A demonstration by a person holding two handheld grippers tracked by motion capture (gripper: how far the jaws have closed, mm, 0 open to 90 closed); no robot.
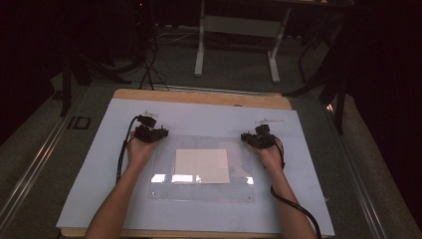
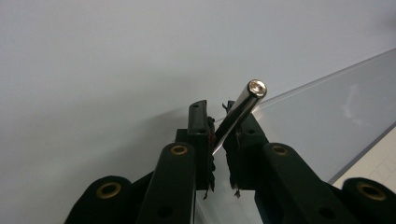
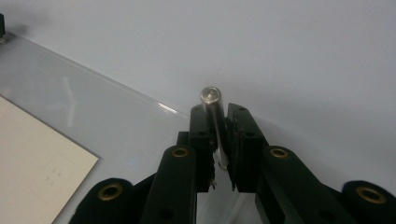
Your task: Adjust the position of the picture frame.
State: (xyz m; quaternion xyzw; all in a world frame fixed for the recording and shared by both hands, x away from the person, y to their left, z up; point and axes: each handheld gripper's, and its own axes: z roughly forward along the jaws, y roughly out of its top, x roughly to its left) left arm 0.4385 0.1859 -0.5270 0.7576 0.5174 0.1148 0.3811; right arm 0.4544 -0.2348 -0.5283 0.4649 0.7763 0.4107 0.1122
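Observation:
My left gripper (image 1: 149, 127) rests near the far left corner of a clear plastic sheet (image 1: 201, 191). Its jaws are shut on a thin shiny metal rod (image 2: 243, 109) that sticks out up and to the right past the tips, over the sheet's edge (image 2: 327, 112). My right gripper (image 1: 259, 134) sits by the sheet's far right corner. In its own view the gripper (image 3: 218, 113) is shut on a second metal rod (image 3: 212, 109), held nearly in line with the jaws. A white paper square (image 1: 201, 166) lies at the sheet's middle.
The sheet lies on a pale board (image 1: 89, 189) that covers a wooden table (image 1: 199, 96). Two small pale items (image 1: 149, 114) (image 1: 268, 121) lie on the board just beyond the grippers. A white desk frame (image 1: 200, 50) and cables stand on the floor behind.

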